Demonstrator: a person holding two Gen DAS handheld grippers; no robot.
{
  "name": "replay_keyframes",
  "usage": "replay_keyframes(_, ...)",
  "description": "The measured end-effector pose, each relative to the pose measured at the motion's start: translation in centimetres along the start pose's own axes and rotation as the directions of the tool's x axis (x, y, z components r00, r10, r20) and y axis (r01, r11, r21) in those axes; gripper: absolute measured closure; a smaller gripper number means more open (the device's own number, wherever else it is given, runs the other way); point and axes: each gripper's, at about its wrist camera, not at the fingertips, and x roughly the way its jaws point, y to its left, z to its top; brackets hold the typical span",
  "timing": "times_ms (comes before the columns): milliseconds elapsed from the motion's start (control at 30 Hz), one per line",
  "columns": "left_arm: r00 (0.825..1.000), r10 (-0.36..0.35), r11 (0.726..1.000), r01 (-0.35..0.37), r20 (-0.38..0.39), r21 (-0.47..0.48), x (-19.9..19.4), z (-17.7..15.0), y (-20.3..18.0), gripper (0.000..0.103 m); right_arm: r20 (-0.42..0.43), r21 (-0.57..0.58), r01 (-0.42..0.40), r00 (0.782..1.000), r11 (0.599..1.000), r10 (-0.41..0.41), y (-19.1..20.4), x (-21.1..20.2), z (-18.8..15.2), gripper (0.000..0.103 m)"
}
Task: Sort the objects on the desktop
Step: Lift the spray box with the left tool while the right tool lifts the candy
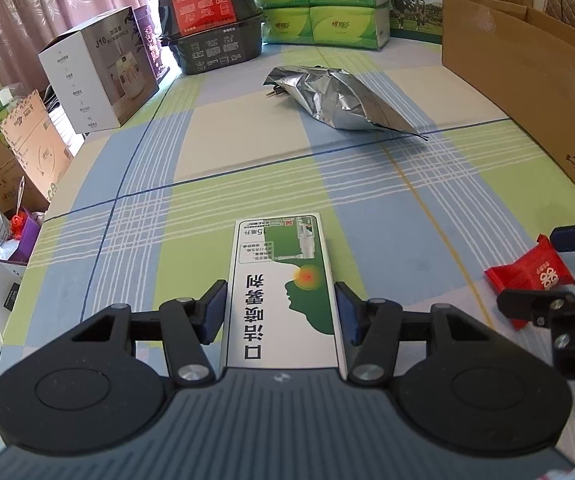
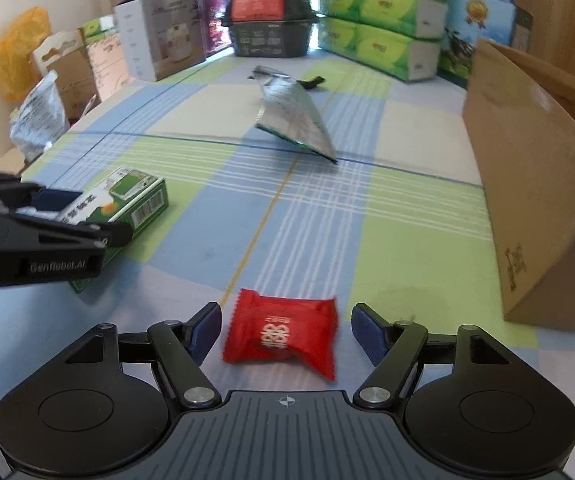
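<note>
A green and white carton (image 1: 283, 288) lies flat on the checked tablecloth. My left gripper (image 1: 281, 308) has its blue pads pressed against the carton's two long sides. From the right wrist view the carton (image 2: 135, 196) still rests on the cloth, with the left gripper (image 2: 87, 212) around its near end. A red snack packet (image 2: 283, 336) lies between the spread fingers of my right gripper (image 2: 286, 332), which is open with a gap on each side. In the left wrist view the red packet (image 1: 527, 276) and right gripper (image 1: 543, 272) show at the right edge.
A crumpled silver foil bag (image 1: 335, 96) lies mid-table with a small dark item (image 2: 313, 82) behind it. An open cardboard box (image 2: 535, 184) stands along the right side. Stacked tissue packs (image 1: 327, 4), black containers (image 1: 215, 48) and a white appliance box (image 1: 103, 72) line the far edge.
</note>
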Motion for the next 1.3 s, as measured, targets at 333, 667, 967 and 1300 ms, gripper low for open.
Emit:
replay_keyframes(333,1.0,-0.021,0.999,0.021,0.011,-0.025,-0.4,0.4,0.2,0.051,-0.009,-0.034,0.041,0.999,0.999,-0.041,0.7,0.9,-0.6,0.042)
replay_keyframes(667,1.0,-0.028,0.999,0.028,-0.007,-0.019,0.1,0.0,0.0,0.051,-0.001,-0.035,0.044,0.999,0.998,-0.044,1.0,0.5,-0.4,0.061)
replay_keyframes(967,0.999,-0.037,0.999,0.037,0.004,0.001,0.3,-0.2,-0.6,0.05,0.017,-0.012,0.022,1.0,1.0,-0.021,0.8,0.2,-0.1,0.063)
replay_keyframes(1300,0.999,-0.047,0.999,0.047,0.011,-0.011,0.7,-0.2,-0.7,0.043,0.027,0.012,-0.003,1.0,1.0,0.003,0.6,-0.1,0.2,0.063)
